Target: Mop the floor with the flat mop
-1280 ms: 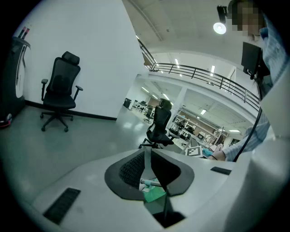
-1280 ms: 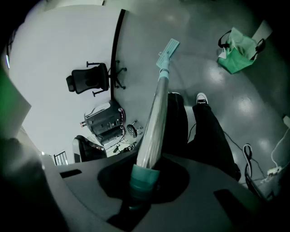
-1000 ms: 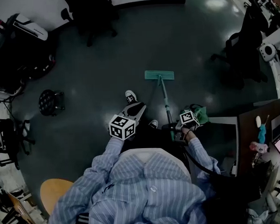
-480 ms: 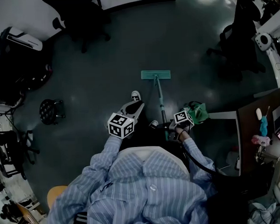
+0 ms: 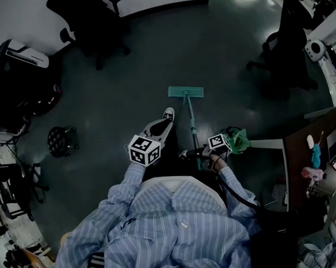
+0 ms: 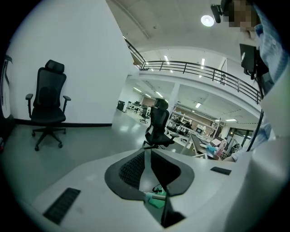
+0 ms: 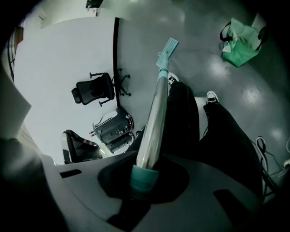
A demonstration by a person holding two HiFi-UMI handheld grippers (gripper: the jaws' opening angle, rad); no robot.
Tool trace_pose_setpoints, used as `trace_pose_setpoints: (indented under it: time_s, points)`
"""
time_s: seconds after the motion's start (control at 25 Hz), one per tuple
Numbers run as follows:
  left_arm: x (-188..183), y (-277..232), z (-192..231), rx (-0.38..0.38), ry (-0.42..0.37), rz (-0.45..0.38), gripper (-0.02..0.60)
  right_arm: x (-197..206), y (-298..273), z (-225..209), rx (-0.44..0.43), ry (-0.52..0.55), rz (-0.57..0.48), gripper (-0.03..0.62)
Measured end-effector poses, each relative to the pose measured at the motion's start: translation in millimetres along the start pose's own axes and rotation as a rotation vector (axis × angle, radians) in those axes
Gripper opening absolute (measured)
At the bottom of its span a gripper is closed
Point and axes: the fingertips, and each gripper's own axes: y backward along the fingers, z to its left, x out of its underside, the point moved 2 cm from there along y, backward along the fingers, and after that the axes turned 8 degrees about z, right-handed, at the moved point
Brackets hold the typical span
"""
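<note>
In the middle of the head view, the flat mop (image 5: 190,121) lies out ahead of the person. Its teal pad (image 5: 186,91) is flat on the dark, glossy floor (image 5: 127,77), just above centre, and its handle (image 5: 192,127) slants down the frame to the right gripper (image 5: 204,153). That gripper's jaws are clamped on the shaft just behind a teal collar (image 7: 144,179), as its own view shows plainly. The left gripper (image 5: 163,125) hovers left of the handle, apart from it and above a shoe (image 5: 168,113). Its jaws look drawn together at the tips with nothing between them, though the slit behind them makes me a little unsure. A green bag (image 5: 239,138) sits on the floor just right of the right gripper, and an office chair (image 5: 92,23) stands at the upper left, well clear of the pad. I'd judge the mop light but long. The pole is stiff, its bare metal is probably slick in hard jaws, and the pad likely pivots at its joint. One grip so high gives poor leverage, so a second hold lower on the shaft, or on the collar where there is more bite, should steady the strokes.
</note>
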Motion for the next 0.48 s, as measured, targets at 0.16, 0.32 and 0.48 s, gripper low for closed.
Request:
trace_pose_setpoints:
  time_s: [0.16,0.32,0.48]
  points:
    - [-9.3,-19.9,23.9,0.008,0.005,0.015,0.044,-24.1,2.2,16.2,0.006,0.006,-0.005,0.035]
    - [-22.3,-44.4,57.8,0.025,0.03,0.063,0.044,-58.3,3.6,40.7,0.006,-0.004,-0.018,0.035]
    - [-50.3,-72.7,97.7,0.035,0.021,0.092,0.044,-95.9,6.4,70.4,0.02,-0.004,-0.013,0.035]
